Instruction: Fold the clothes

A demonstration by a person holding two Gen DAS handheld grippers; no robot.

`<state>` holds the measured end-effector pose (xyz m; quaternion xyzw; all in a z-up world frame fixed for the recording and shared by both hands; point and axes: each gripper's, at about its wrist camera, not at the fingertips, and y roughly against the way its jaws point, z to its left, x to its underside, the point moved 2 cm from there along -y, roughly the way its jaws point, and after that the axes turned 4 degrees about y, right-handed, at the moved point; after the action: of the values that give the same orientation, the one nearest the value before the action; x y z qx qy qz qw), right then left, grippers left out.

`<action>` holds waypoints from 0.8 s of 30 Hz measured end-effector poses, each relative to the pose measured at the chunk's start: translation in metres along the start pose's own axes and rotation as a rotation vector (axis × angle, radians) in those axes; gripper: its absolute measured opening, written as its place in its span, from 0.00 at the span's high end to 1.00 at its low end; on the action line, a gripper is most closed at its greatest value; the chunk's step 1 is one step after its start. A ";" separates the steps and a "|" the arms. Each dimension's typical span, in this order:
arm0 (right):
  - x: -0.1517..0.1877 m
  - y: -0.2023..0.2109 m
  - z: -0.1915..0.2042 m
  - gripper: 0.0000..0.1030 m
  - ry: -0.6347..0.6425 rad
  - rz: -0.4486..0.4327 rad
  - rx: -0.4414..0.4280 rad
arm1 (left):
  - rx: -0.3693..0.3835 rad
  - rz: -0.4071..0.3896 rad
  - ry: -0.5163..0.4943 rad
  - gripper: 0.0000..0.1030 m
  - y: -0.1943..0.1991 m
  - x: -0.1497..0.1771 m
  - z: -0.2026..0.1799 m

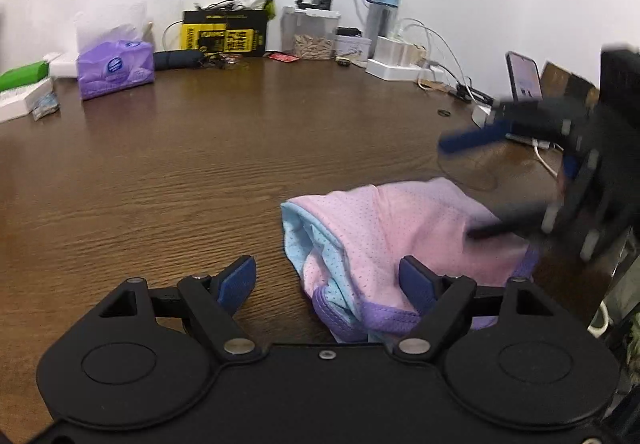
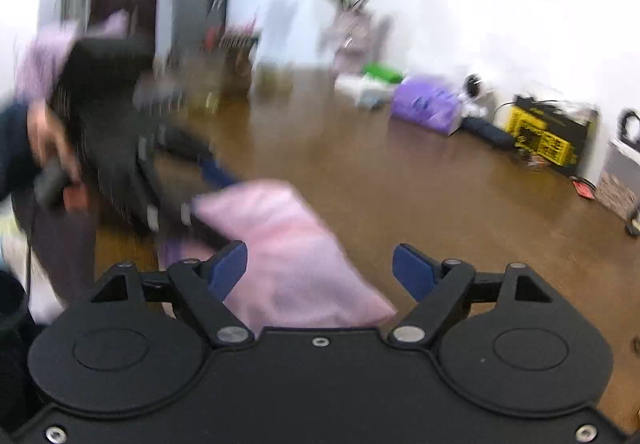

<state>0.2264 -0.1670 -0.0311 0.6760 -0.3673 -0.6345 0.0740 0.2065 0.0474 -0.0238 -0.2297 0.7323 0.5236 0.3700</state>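
Nearby, tissue pack [image 1: 116, 69], yellow box [image 1: 225, 33], phone [image 1: 525, 76]

My left tongs [image 1: 328, 276] gape over the pink garment [image 1: 400, 240] near the worktop [image 1: 200, 164] front edge; right tongs [image 1: 472, 184] blur above it.

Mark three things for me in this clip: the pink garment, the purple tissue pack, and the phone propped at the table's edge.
pink garment [image 1: 384, 220]: left wrist view, on its pink mesh top side.
purple tissue pack [image 1: 116, 70]: left wrist view, on its front face.
phone [image 1: 525, 75]: left wrist view, on its lit screen.
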 end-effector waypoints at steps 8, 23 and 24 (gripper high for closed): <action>0.007 -0.003 0.002 0.17 -0.014 0.046 -0.026 | 0.026 -0.090 0.086 0.16 0.034 -0.033 0.015; -0.005 0.006 0.014 0.14 0.007 0.043 0.018 | -0.230 -0.024 -0.007 0.44 0.009 -0.031 0.020; -0.008 0.009 0.012 0.14 0.001 0.021 0.012 | -0.222 -0.054 0.010 0.41 0.016 -0.034 0.020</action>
<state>0.2122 -0.1644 -0.0219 0.6727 -0.3783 -0.6312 0.0767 0.2220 0.0700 0.0089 -0.2915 0.6651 0.5903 0.3523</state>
